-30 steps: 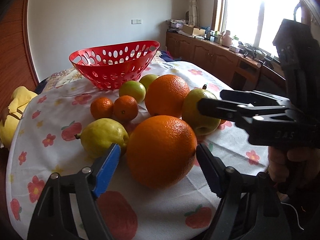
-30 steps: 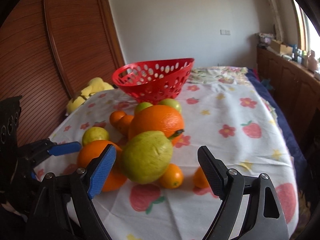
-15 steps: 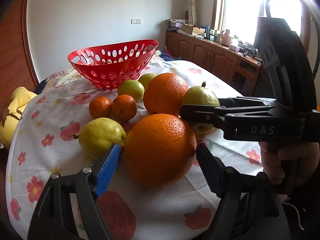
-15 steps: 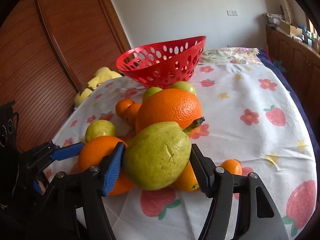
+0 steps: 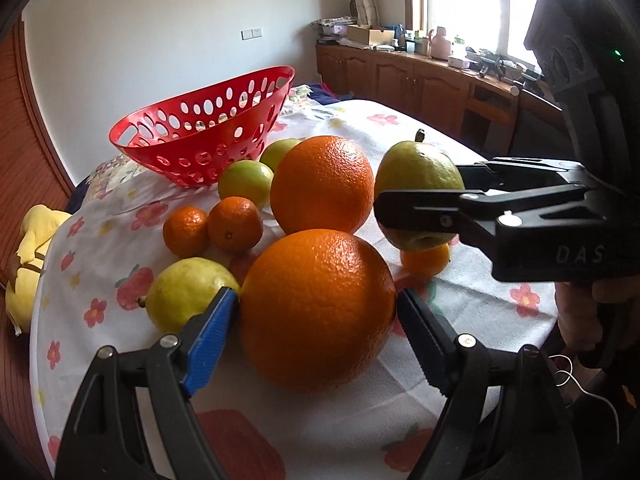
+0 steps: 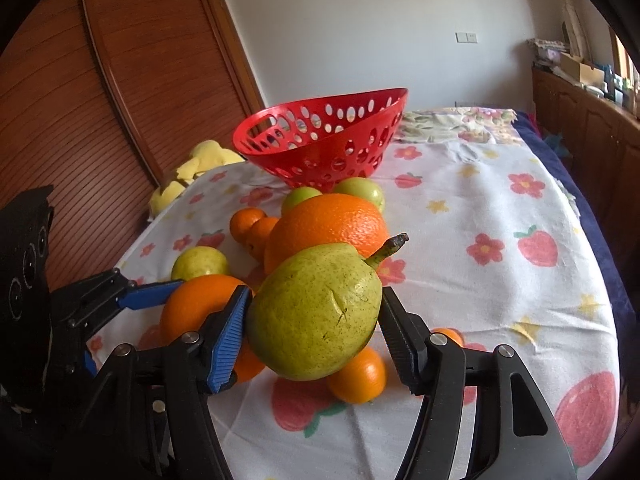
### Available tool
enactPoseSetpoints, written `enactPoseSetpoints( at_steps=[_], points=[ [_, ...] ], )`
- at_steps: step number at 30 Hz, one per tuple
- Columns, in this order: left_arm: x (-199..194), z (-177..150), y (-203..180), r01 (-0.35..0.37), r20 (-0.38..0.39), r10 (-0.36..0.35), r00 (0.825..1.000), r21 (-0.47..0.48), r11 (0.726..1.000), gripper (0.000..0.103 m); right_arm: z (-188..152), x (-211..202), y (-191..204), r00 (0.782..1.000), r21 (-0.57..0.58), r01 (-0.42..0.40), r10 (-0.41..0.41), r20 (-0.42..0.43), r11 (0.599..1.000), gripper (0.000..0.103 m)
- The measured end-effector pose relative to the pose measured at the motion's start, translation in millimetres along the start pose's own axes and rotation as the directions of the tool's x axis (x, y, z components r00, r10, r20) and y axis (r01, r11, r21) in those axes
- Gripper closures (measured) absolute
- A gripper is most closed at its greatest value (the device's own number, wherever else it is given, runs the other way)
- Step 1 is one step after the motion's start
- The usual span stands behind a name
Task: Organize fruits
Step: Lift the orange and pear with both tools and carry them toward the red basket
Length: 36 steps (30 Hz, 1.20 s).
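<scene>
So the right gripper (image 6: 314, 332) has its pads clamped on the green pear (image 6: 316, 316), lifted a bit clear of the flowery tablecloth (image 6: 500, 280) with a small orange (image 6: 358, 378) under it. The left gripper (image 5: 318, 332) has just been opening, and the big orange (image 5: 318, 310) sits between its fingers on the cloth, both pads touching its sides. The red basket (image 5: 208, 136) stands behind the other fruit.
</scene>
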<state>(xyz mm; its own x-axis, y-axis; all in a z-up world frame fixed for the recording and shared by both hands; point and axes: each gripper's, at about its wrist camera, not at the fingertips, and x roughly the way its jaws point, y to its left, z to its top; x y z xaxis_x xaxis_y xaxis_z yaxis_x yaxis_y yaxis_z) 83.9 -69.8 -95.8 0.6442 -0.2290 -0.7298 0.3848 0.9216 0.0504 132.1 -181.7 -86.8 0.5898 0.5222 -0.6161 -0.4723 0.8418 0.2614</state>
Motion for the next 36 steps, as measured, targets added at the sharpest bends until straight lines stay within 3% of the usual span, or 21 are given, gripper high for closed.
enactPoseSetpoints(
  at_steps=[11, 15, 19, 36],
  points=[
    [10, 7, -3, 0.008, -0.020, -0.007, 1.000, 0.037, 0.999, 0.020, -5, -4, -2, 1.000, -0.017, 0.004, -0.004, 0.007, 1.000, 0.037],
    [8, 6, 8, 0.030, 0.007, -0.030, 1.000, -0.049, 0.998, 0.023, -5, -5, -2, 1.000, -0.020, 0.007, -0.006, 0.009, 1.000, 0.037],
    [4, 3, 7, 0.030, 0.017, -0.029, 0.999, -0.053, 0.998, 0.023, -5, -7, -3, 1.000, -0.016, 0.006, -0.006, 0.013, 1.000, 0.037],
    [-62, 30, 21, 0.082, 0.165, -0.068, 0.984, -0.078, 0.994, 0.023, 12, -31, -1, 0.998, -0.043, 0.011, -0.008, 0.061, 0.999, 0.037]
  ],
)
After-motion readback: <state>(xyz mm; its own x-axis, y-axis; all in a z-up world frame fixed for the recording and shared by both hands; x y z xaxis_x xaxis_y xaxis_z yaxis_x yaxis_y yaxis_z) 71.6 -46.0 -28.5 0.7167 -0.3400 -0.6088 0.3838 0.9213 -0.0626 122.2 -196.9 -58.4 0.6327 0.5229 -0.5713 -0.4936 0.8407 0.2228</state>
